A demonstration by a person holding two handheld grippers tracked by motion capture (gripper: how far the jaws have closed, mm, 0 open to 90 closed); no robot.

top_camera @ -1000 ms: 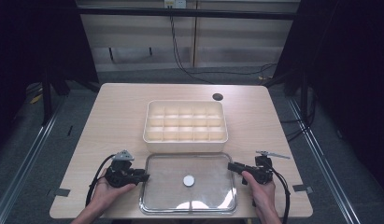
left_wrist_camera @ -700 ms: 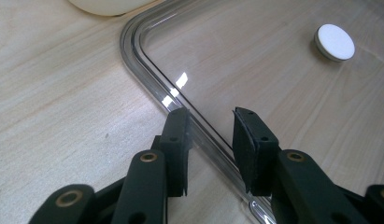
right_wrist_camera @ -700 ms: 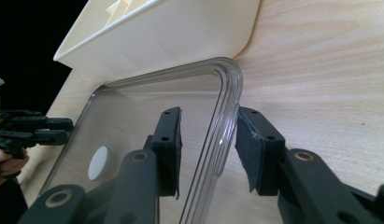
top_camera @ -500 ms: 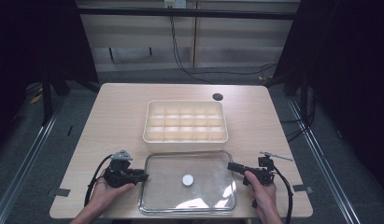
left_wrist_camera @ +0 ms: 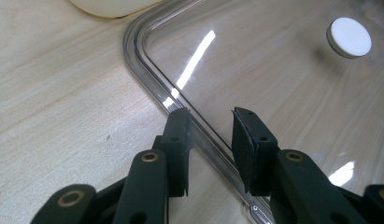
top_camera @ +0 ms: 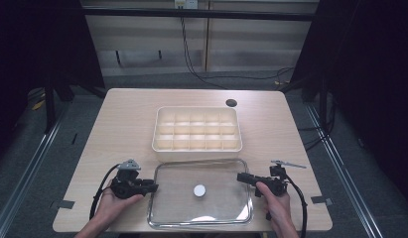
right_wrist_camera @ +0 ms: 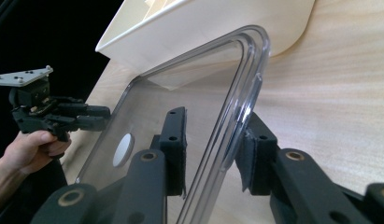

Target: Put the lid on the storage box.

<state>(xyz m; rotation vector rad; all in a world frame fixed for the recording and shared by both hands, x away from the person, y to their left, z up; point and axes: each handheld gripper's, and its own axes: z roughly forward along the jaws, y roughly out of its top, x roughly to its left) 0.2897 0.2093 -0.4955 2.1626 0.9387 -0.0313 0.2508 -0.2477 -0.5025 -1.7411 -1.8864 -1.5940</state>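
the counter (top_camera: pixel 127 124) is a pale wood top with wide bare strips along its left and right edges and a small dark hole (top_camera: pixel 231 103) near the far right corner. a cream compartment tray (top_camera: pixel 197 128) sits at the middle, set back from the far edge, its cells open upward. just in front of it a clear lid (top_camera: pixel 176 208) with rounded corners lies flat, its far rim close against the tray's front wall and its near rim close to the counter's near edge; a white round knob (top_camera: pixel 199 190) marks its centre. the left gripper (top_camera: pixel 151 187) is at the lid's left rim, and in the left gripper view (left_wrist_camera: pixel 209 135) its jaws stand partly apart, one each side of the rim, not yet pressing it. the right gripper (top_camera: pixel 241 177) is at the lid's right rim; in the right gripper view (right_wrist_camera: pixel 213 144) its jaws straddle the raised rim with a gap at the inner side, gripping nothing.
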